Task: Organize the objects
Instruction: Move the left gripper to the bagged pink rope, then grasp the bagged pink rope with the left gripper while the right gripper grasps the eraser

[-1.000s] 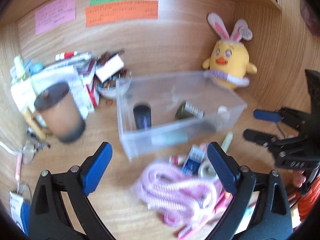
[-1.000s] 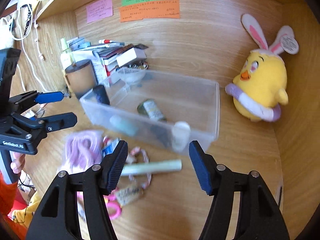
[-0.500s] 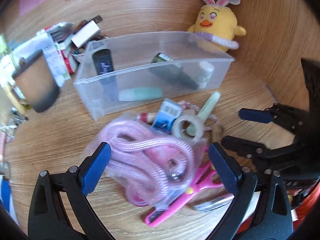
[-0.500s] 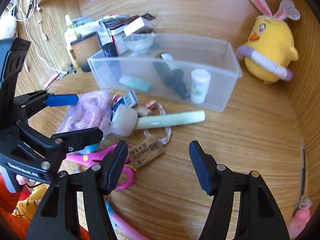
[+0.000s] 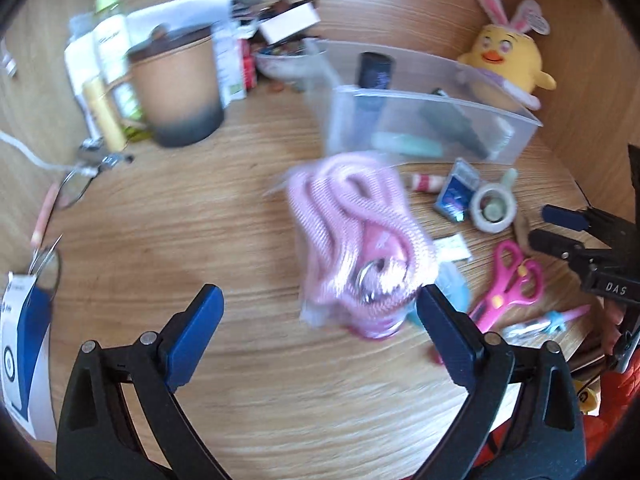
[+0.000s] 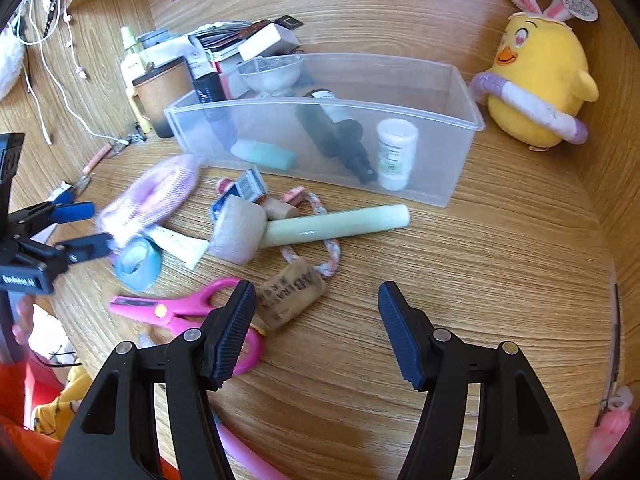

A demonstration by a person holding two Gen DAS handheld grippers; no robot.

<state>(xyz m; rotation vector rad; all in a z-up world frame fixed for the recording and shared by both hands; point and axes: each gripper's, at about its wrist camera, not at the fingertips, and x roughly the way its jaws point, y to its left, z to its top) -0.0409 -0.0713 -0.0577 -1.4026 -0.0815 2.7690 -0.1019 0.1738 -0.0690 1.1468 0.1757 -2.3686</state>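
Note:
A clear plastic bin (image 6: 460, 160) (image 5: 516, 136) stands on the wooden desk and holds a dark dropper bottle (image 6: 336, 132), a white pill bottle (image 6: 396, 152), a teal bar (image 6: 264, 154) and a black tube. In front of it lie a bagged pink rope (image 5: 352, 236) (image 6: 156, 192), a pale green tube (image 6: 340, 222), a tape roll (image 6: 238, 232), a cork (image 6: 290, 294), pink scissors (image 6: 180, 308) and blue tape (image 6: 138, 264). My left gripper (image 5: 320, 328) is open, its right finger close beside the rope bag. My right gripper (image 6: 316, 332) is open and empty above the cork.
A brown mug (image 5: 176, 88), bottles, papers and boxes crowd the back left. A yellow plush chick (image 6: 540, 80) sits at the back right. Glasses (image 5: 76, 184) and a cable lie at the left. Wooden walls close in behind and on both sides.
Both grippers have dropped lower and closer to the pile. The left view has swung left, so the rope bag now sits toward its right finger. Both jaws stayed open.

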